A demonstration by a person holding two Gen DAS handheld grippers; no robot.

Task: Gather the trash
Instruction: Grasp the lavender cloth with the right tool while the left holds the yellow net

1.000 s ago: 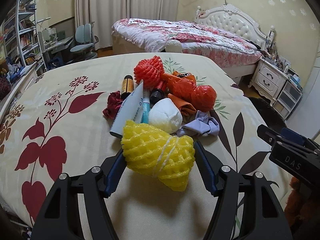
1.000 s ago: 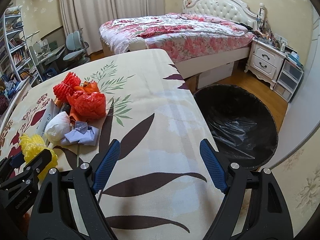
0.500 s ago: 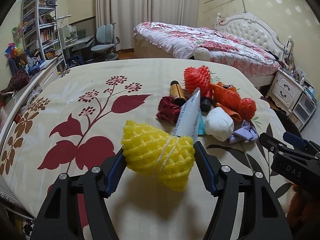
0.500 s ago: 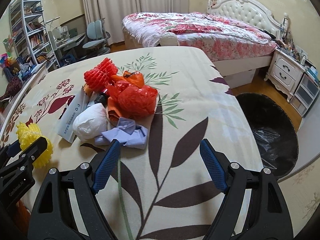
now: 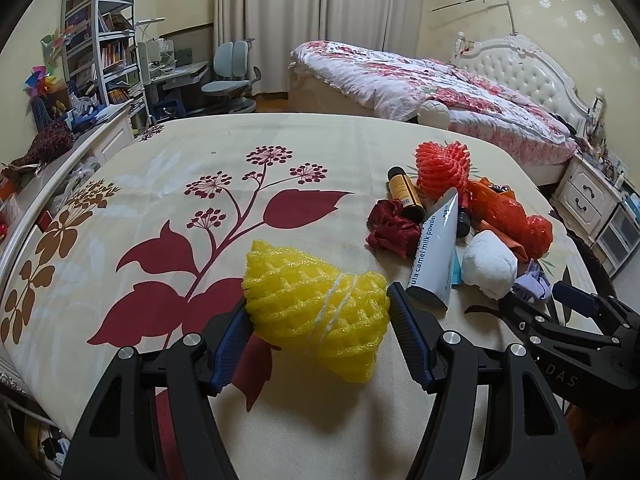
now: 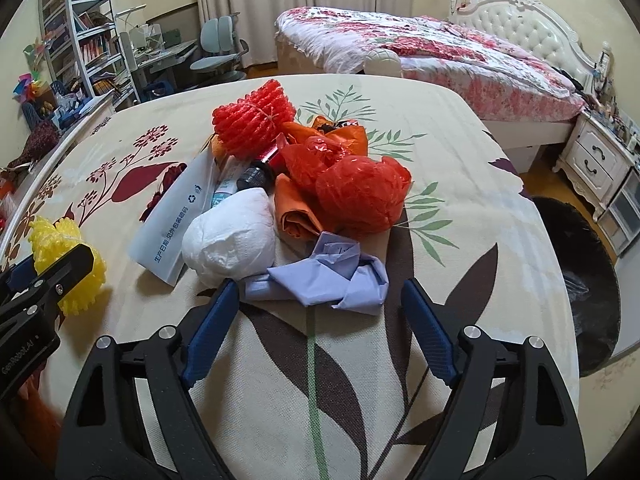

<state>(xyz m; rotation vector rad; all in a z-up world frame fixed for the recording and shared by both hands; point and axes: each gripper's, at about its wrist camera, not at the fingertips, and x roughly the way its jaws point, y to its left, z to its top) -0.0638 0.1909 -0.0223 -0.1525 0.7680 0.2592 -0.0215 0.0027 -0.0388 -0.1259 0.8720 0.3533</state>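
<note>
Left wrist view: left tool (image 5: 318, 320) is gripping yellow foam net (image 5: 316, 312). Right tool (image 6: 316, 320) is hanging open before lilac paper (image 6: 332, 276). Pile is remaining on worktop (image 6: 460, 160); black bin (image 6: 576, 280) is waiting.

Counted on the desk (image 6: 460, 184):
- Foam fruit nets: two, one yellow (image 5: 316, 312), one red (image 6: 252, 120).
- White paper wad (image 6: 230, 240): one.
- Milk powder tube (image 5: 434, 252): one.
- Amber bottle (image 5: 404, 194): one.
- Red plastic bag (image 6: 360, 192): one.
- Orange wrappers (image 6: 296, 216): at least two, overlapped.
- Lilac crumpled paper (image 6: 332, 276): one.
- Dark red scrunched cloth (image 5: 390, 230): one.

Beside the desk, black trash bin (image 6: 580, 280): one.
</note>
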